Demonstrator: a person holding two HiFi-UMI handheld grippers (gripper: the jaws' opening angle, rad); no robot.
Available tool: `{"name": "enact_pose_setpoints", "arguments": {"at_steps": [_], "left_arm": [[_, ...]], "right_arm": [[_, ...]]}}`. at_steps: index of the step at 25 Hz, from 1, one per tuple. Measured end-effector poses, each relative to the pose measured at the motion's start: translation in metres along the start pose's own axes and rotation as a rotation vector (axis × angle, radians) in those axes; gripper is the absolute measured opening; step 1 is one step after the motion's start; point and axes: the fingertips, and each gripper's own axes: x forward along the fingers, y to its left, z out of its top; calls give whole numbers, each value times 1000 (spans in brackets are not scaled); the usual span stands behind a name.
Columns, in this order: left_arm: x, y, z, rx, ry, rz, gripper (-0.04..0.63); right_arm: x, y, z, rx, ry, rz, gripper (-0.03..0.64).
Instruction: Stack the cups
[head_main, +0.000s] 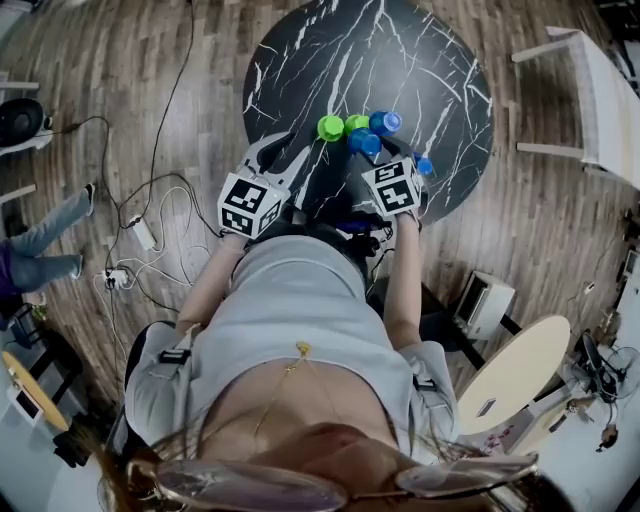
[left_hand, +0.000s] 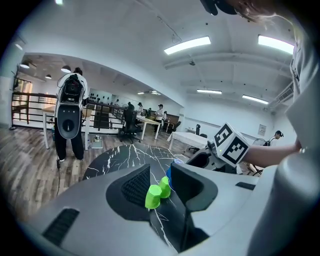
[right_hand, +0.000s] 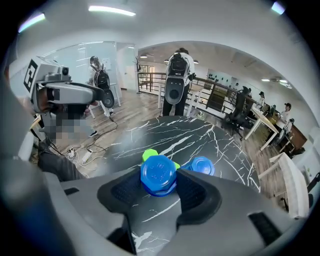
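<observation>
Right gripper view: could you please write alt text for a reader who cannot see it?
The right tongs grip an upturned blue plastic cup over a round black marble-patterned table; a green plastic cup and a second blue cup stand behind it.

A wooden plank floor (head_main: 120, 90) runs through a large open office. A round black table (head_main: 420, 60) with white veins stands in the middle, with a white chair (head_main: 600, 100) off to one side and a smaller round table (head_main: 520, 370) of pale wood nearer the camera. White cables and a power strip (head_main: 140, 235) lie tangled on the floor. The ceiling (left_hand: 125, 30) is white, lit by long strip lights (left_hand: 187, 45). A black railing (left_hand: 27, 102) borders the far edge of the floor, and desks with office chairs (left_hand: 150, 122) fill the distance, where a few people sit.
</observation>
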Motion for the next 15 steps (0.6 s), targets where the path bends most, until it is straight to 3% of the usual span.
{"name": "enact_pose_setpoints", "arguments": {"at_steps": [15], "left_arm": [[-4, 32, 0, -6, 25, -30, 130]], "right_arm": [[28, -7, 27, 103, 7, -72, 230]]}}
